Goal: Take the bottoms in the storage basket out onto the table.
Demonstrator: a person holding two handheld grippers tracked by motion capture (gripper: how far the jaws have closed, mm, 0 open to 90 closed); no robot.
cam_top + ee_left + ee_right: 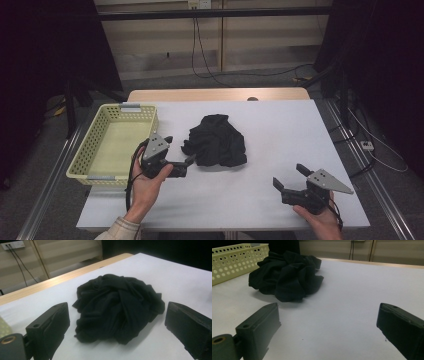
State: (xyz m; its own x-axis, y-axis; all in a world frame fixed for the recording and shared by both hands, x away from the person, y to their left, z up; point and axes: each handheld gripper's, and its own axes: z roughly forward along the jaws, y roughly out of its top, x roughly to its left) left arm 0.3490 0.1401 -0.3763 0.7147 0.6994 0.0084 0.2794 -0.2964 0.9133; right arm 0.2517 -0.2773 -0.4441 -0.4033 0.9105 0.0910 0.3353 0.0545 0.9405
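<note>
Gaping left claw [179, 150] nears black cloth [218, 140], seemingly untouching.

Cloth [216, 140]: crumpled heap on the table [280, 130], about midway between its left and right edges.
Basket [116, 142]: at the table's left edge, left of the cloth, apart from it.
Left gripper [179, 151]: between basket and cloth, just beside the cloth.
Right gripper [289, 177]: near the table's front right corner, well apart from the cloth.

White-topped table [280, 145], crumpled black cloth [217, 140] near its middle, pale yellow perforated basket [95, 150] at left edge
</note>
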